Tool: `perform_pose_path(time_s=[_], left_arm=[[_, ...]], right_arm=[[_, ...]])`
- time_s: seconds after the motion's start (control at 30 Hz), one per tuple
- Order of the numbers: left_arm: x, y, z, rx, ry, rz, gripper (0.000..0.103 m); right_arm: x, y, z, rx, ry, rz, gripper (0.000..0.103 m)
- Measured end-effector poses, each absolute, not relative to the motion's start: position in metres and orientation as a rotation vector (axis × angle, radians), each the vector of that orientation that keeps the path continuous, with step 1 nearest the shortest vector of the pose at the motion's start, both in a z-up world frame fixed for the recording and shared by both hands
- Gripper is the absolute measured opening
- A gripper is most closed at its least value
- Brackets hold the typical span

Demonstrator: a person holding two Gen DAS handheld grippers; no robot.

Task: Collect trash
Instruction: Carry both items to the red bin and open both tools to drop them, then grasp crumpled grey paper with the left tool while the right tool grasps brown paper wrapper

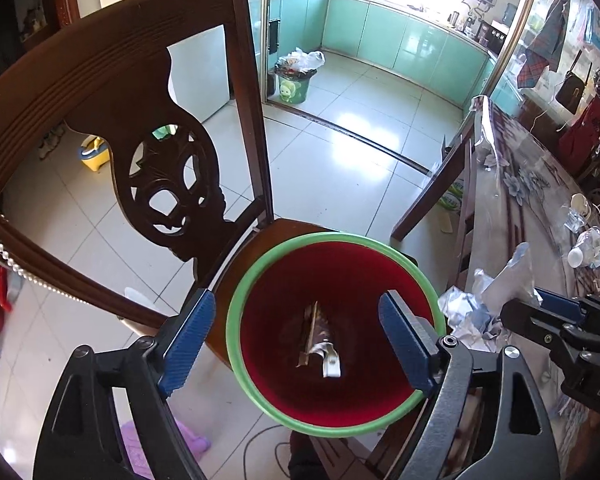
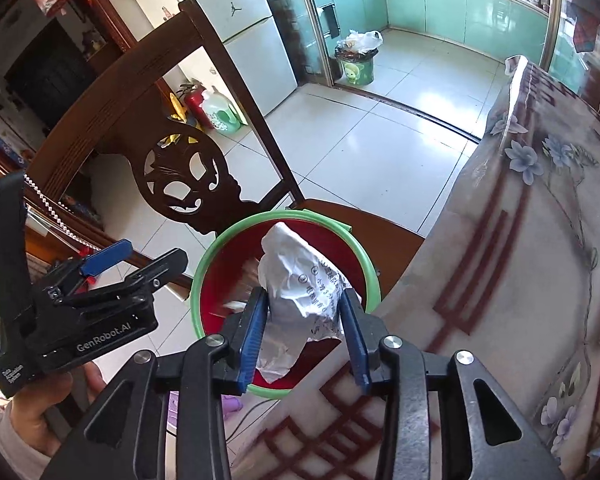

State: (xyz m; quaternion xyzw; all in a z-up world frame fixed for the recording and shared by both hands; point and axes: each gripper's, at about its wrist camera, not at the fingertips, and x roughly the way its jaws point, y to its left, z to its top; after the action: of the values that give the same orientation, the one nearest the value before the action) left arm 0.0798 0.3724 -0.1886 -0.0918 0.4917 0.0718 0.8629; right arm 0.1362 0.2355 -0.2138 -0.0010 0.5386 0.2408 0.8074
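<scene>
Your right gripper [image 2: 305, 334] has its blue pads pinching a crumpled white paper wrapper [image 2: 300, 292], printed text showing on its creases, and you're holding it right over the near rim of the red bin [image 2: 220, 276] with the green rim. The bin sits on the seat of the dark wooden chair [image 2: 140, 92], tucked just beside the edge of the table [image 2: 520, 280] with its floral cover.

Your left gripper [image 1: 296, 338] hangs over the same bin with its jaws spread wide, nothing between them, one pad out past the bin's left rim and the other above its right side. Down in the bottom lies a bit of trash [image 1: 320, 340], what looks like a foil wrapper scrap, though the dim interior makes it hard to say. On the table's near edge, to your right, more crumpled paper [image 1: 472, 312] is piled up, touching the right gripper's fingers.
</scene>
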Motion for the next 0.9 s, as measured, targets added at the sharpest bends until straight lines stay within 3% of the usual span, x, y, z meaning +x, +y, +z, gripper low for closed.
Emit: perform_pose_path(time_s=[0.23,0.5,0.9], left_arm=[[0.075,0.379,-0.179,-0.211,1.01,0.191,0.084],[0.07,0.349,-0.162,-0.184,0.98,0.146,0.084],[0.063,0.232,-0.122,-0.091,0.925,-0.05,0.084]], right_arm=[[0.126,0.235,-0.2,-0.042,1.07,0.572,0.052],[0.108,0.191,-0.176,0.025,1.024,0.52,0.052],[0.054,0.07,-0.129,0.118,0.918,0.374,0.056]])
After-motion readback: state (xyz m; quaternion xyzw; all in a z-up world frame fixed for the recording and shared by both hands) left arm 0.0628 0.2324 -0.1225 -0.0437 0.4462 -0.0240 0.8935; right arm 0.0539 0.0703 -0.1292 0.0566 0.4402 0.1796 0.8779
